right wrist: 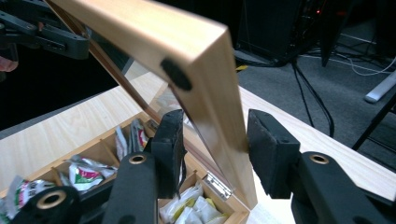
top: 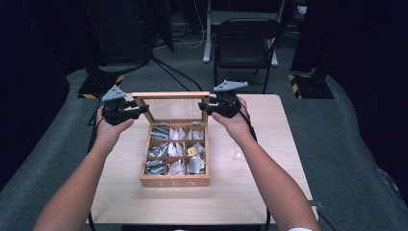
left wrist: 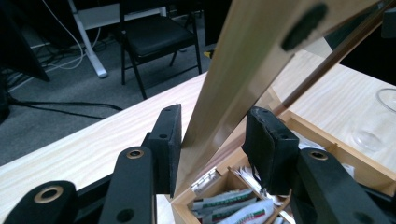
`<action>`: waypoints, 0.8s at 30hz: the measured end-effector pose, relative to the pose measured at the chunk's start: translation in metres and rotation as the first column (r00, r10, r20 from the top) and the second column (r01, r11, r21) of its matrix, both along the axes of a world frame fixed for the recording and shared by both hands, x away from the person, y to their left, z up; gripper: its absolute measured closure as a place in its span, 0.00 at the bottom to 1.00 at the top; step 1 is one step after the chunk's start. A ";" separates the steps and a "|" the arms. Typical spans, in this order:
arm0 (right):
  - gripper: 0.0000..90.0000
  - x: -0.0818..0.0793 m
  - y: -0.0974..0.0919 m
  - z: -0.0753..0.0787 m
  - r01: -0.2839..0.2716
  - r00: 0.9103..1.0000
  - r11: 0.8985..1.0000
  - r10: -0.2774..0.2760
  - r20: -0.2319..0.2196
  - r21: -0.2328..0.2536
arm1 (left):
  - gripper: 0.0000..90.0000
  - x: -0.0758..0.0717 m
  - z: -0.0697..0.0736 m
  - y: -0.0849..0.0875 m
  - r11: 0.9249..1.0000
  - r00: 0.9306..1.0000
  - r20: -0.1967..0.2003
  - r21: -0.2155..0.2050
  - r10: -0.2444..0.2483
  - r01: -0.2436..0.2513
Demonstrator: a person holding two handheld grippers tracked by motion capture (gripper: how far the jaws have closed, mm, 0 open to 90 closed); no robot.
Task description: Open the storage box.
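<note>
Tea box (top: 175,180) at centre of frame on table (top: 269,144), lid (top: 171,95) raised upright at back edge, compartments of tea bags (top: 175,150) exposed. Left gripper (top: 139,109) straddles lid's left side rail; in left gripper view, one pad touches wood, other stands just off it: spread, no firm pinch. Right gripper (top: 206,105) brackets right rail, gap visible both sides: spread too. Likely reason: one gripper per side keeps hinged lid square while swinging. Small glass (top: 237,155) right of box.

Wooden table (top: 269,192) bearing open tea box (top: 175,182).
</note>
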State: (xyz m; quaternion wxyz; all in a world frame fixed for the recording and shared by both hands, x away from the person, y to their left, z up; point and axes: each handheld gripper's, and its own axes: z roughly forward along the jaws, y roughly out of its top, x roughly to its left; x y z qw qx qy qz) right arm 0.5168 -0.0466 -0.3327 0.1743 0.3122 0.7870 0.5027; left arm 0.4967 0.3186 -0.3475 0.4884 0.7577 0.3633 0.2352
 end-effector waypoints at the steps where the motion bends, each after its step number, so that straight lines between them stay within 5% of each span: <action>1: 0.62 0.000 0.000 0.000 0.000 1.000 1.000 0.000 0.000 0.000 | 0.63 0.000 0.000 0.000 1.000 1.000 0.000 0.000 0.000 0.000; 9: 0.63 0.014 0.001 -0.011 0.029 0.999 1.000 -0.028 -0.033 0.005 | 0.64 0.008 -0.004 0.002 0.999 1.000 -0.001 -0.046 0.013 -0.013; 24: 0.62 0.029 0.006 -0.033 0.045 0.996 0.999 -0.045 -0.074 0.003 | 0.64 0.017 -0.004 0.002 0.999 1.000 -0.027 -0.043 0.016 -0.017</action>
